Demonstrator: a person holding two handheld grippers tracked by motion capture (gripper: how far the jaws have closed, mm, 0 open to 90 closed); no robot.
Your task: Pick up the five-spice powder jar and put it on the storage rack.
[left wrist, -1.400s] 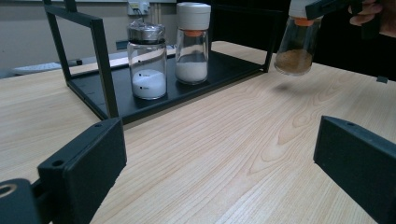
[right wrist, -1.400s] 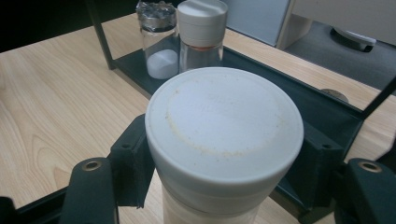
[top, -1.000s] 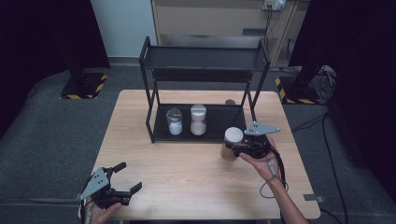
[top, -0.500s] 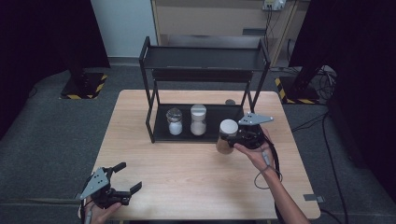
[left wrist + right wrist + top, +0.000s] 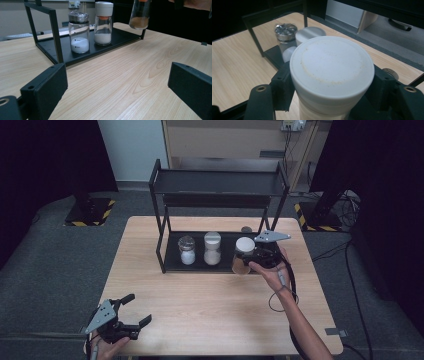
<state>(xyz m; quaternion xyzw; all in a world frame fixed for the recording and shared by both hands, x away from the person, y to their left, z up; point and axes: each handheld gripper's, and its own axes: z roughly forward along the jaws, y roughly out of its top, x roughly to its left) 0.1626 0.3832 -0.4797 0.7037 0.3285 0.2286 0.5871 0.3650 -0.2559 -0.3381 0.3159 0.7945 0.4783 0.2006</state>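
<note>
Right gripper (image 5: 250, 258): my jaws are clamped on the clear glass jar with a white lid and brown powder (image 5: 243, 255).
Jar position: lifted off the table, at the right end of the black metal two-tier rack (image 5: 165, 200).
Left gripper (image 5: 132, 310): my jaws spread wide, empty, near the light wooden table (image 5: 200, 295) edge.
Rack tray: steel-capped jar (image 5: 186, 250), white-capped jar (image 5: 212, 248).

free: rack (image 5: 165, 245) lower shelf right part, table (image 5: 210, 305) front | blocked: two jars (image 5: 212, 248) left-centre, rack posts

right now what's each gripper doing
Left gripper: open, empty, low over the table.
Right gripper: shut on the white-lidded jar, by the rack.
</note>
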